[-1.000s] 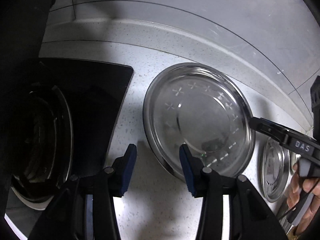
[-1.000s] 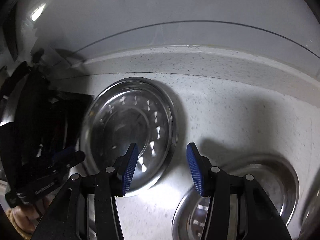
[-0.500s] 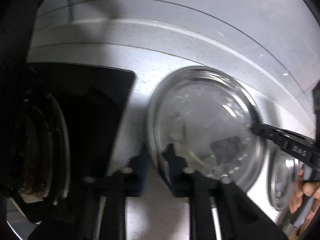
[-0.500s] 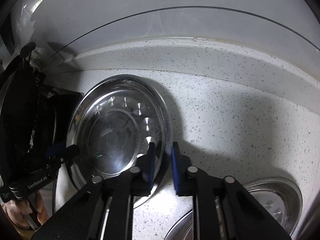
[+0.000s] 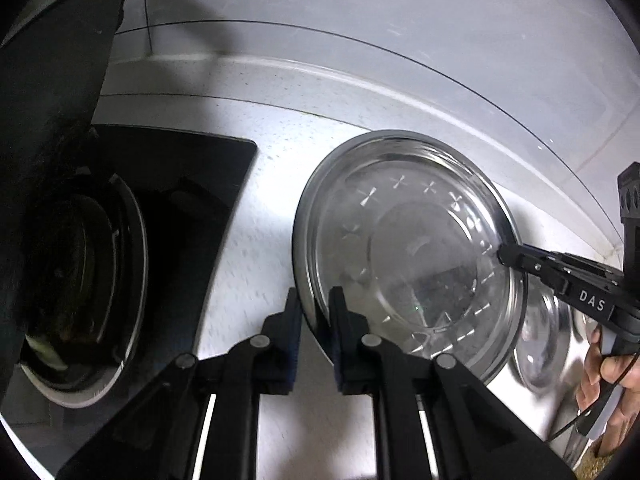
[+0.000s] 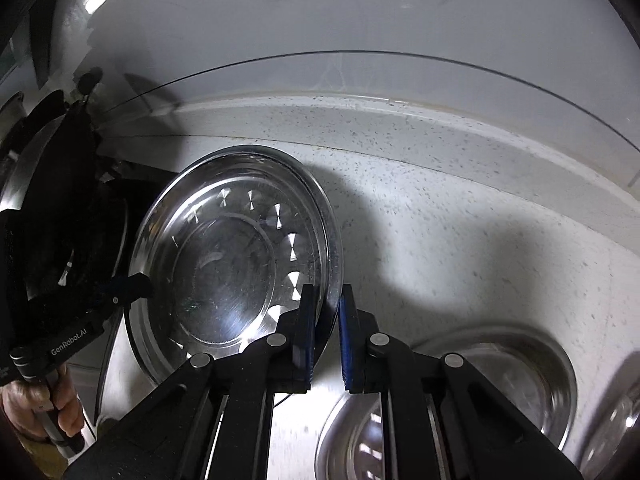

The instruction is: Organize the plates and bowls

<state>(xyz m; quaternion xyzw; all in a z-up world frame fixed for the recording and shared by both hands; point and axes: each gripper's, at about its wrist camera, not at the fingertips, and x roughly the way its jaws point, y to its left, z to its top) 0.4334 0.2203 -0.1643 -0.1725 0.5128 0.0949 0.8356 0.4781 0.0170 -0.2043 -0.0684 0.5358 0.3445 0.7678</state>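
1. Left gripper reaching forward along the counter, jaws drawn narrow and clamped on the near-left rim of the steel plate, one blue pad inside the rim and one outside.
2. Right gripper likewise pinched narrow on the opposite edge of the same plate, rim caught between the two blue pads.
3. Seen from the left wrist view, right gripper coming in from the right, tip on the plate's far rim, bare fingers wrapped on its handle.
4. Seen from the right wrist view, left gripper entering from the left at the plate's rim, hand gripping the handle low in the corner.
5. Plate held from both sides above or on the speckled white countertop; cannot tell whether lifted clear or touching.
6. Black stovetop just left of the plate, with a dark round burner or pan on it.
7. More steel dishes to the right: a bowl and another dish near the right gripper, well apart from the stovetop.
8. Pale wall behind, with a raised speckled backsplash ledge running along the counter.
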